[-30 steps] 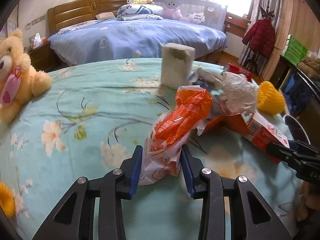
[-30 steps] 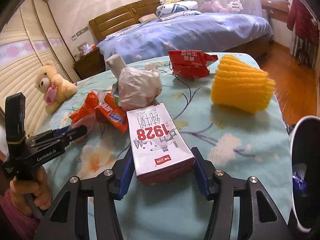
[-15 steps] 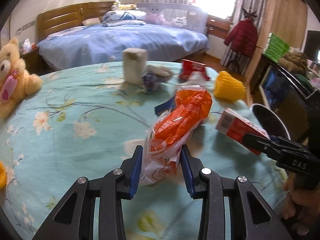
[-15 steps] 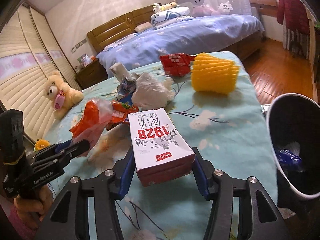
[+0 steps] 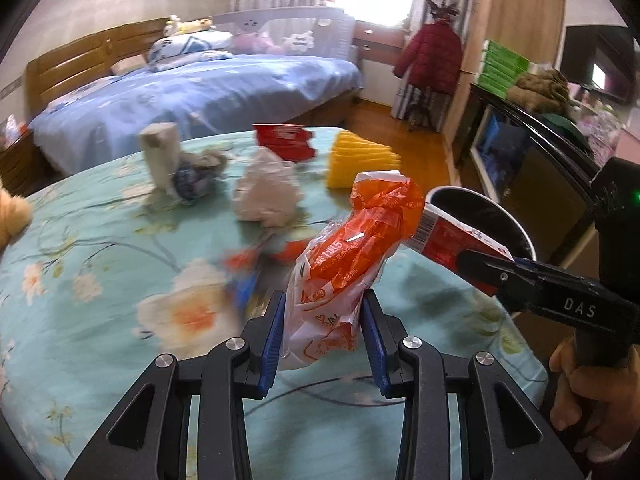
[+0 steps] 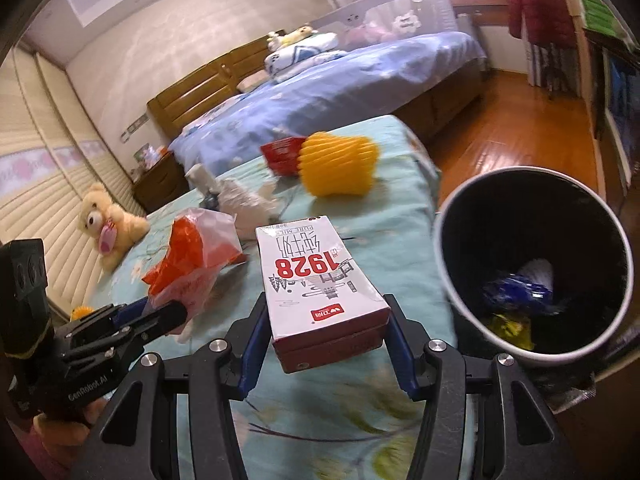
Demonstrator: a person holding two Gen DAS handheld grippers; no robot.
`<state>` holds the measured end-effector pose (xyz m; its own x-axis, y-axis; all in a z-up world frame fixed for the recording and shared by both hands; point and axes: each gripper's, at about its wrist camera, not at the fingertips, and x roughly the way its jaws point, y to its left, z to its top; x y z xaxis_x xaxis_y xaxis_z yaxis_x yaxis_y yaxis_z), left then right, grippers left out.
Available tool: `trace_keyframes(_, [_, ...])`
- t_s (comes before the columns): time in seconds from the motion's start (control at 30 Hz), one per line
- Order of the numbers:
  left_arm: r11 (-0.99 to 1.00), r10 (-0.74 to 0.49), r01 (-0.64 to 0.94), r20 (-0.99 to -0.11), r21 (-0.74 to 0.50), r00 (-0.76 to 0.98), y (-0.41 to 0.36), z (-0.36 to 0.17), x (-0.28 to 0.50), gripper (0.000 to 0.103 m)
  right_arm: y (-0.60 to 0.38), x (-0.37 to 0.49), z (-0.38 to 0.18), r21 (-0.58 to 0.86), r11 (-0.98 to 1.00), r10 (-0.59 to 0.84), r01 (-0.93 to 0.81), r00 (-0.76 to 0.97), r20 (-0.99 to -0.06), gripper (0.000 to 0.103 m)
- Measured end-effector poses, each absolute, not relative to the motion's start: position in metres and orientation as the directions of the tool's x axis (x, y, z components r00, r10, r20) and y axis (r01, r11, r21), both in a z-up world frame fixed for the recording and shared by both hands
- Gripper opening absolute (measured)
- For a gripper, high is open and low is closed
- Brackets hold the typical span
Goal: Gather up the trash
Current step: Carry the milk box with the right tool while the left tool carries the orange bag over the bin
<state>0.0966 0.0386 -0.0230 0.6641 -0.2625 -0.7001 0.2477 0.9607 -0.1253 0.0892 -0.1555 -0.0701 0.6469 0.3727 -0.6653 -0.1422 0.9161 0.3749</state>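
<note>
Left tongs (image 5: 323, 334) are clamped on an orange-and-clear snack bag (image 5: 352, 256), the crumpled plastic squeezed between the blue pads and sticking up above the floral bed cover (image 5: 100, 264). Right tongs (image 6: 326, 350) are clamped on a red-and-white milk carton (image 6: 318, 284), pads pressing on its two long sides, printed face up. Both items are lifted clear of the bed cover, side by side, the bag to the left of the carton.

In the right wrist view the bin (image 6: 448, 280) sits just off the bed's edge, to the right of the carton, its black inside open toward the camera with a blue wrapper (image 6: 516, 290) and something yellow (image 6: 512, 326) at the bottom. In the left wrist view the carton's end reaches over the bin's near rim, though I can't tell how high above it.

Left behind on the cover: a crumpled white plastic bag (image 5: 268, 196), a red packet (image 5: 284, 140), a yellow ridged foam sleeve (image 5: 360, 160), an upright white pack (image 5: 160, 156) with a bluish wad (image 5: 192, 180) just beside it, and some blurred red and blue scraps (image 5: 244, 276) near the left tongs. A teddy bear (image 6: 108, 228) sits at the far left edge. A hand (image 5: 592, 392) grips the right tool's handle.
</note>
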Motion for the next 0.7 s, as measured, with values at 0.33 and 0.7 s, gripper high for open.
trace_keyframes(0.33, [0.944, -0.299, 0.303, -0.717, -0.128, 0.629, -0.001, -0.033, 0.116, 0.036, -0.202, 0.077, -0.069, 0.372, 0.927, 0.307, -0.054, 0.681, -0.665, 0.054])
trace_keyframes(0.7, [0.931, -0.32, 0.345, -0.72, -0.12, 0.615, -0.045, -0.037, 0.137, 0.036, -0.24, 0.073, -0.069, 0.372, 0.928, 0.249, 0.024, 0.701, -0.668, 0.054])
